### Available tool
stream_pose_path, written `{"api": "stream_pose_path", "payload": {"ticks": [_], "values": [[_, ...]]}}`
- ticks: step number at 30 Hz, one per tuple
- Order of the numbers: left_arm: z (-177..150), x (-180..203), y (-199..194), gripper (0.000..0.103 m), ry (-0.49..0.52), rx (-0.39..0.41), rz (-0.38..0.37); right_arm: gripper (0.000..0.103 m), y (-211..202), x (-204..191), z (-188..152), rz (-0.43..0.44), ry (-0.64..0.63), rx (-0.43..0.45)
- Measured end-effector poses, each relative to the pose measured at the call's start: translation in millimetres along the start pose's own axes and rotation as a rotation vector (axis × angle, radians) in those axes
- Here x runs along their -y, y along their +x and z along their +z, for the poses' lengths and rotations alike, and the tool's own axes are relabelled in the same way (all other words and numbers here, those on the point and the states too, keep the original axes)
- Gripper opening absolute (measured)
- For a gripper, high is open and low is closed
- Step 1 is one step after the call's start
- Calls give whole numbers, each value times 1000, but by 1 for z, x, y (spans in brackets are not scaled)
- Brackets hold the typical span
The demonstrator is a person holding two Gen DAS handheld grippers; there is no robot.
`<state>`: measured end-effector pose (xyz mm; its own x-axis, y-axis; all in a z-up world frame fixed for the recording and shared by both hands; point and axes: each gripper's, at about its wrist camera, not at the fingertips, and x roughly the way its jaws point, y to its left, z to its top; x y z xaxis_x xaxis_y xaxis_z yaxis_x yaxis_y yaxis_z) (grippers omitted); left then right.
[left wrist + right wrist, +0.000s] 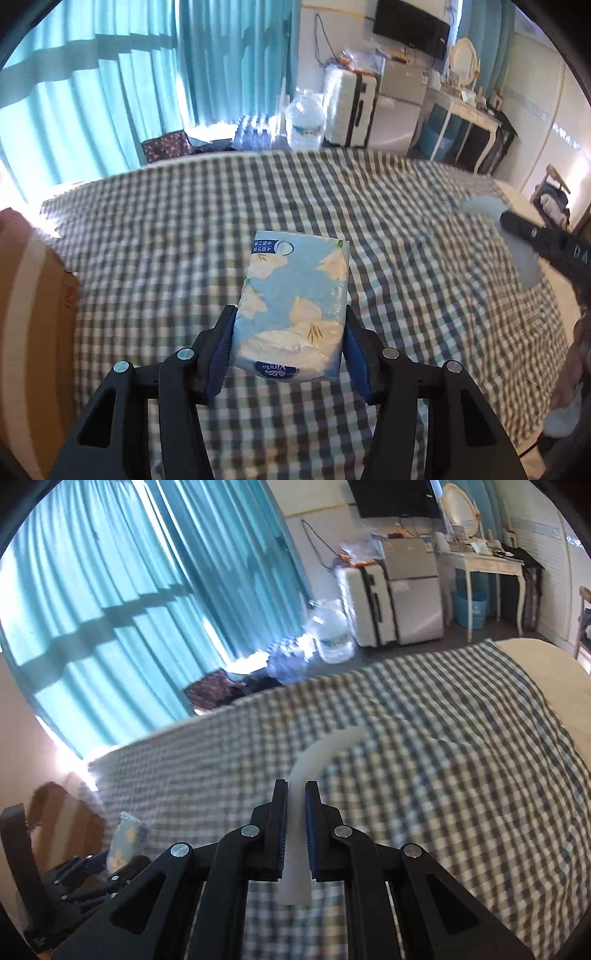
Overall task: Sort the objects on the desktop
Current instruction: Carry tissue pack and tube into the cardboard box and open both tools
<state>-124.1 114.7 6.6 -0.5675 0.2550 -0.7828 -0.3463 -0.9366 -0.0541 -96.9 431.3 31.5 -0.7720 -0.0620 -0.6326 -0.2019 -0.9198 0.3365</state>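
Left wrist view: we hold the tissue pack [293, 306] clamped in the left gripper [290, 345].
Right gripper [295, 830]: we pinch the white strip [299, 834]; keep both level above the bed [443, 746].

You have a checked bedspread [369, 206] under everything, with teal curtains [122, 92] along the far left. Beyond its far edge a large water bottle [304, 122] stands beside a white suitcase [351, 107]. Further right you see a wall screen [412, 27] and a white dressing table [484, 563].
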Motion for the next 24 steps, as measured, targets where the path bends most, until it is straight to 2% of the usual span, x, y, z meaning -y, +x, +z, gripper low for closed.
{"api": "stream_pose_path", "payload": {"ticks": [6, 9, 14, 19, 24], "values": [[19, -44, -54, 55, -45, 48, 24, 9, -22, -69, -13, 173, -6, -5], [26, -70, -82, 55, -64, 82, 37, 9, -36, -105, -16, 226, -43, 0], [38, -122, -117, 55, -126, 72, 74, 9, -55, -188, -19, 299, -144, 13], [46, -191, -151, 55, -175, 56, 85, 9, -68, -264, -21, 419, -202, 13], [38, -250, -171, 55, -148, 42, 143, 9, -66, -350, -33, 514, -303, -12]]}}
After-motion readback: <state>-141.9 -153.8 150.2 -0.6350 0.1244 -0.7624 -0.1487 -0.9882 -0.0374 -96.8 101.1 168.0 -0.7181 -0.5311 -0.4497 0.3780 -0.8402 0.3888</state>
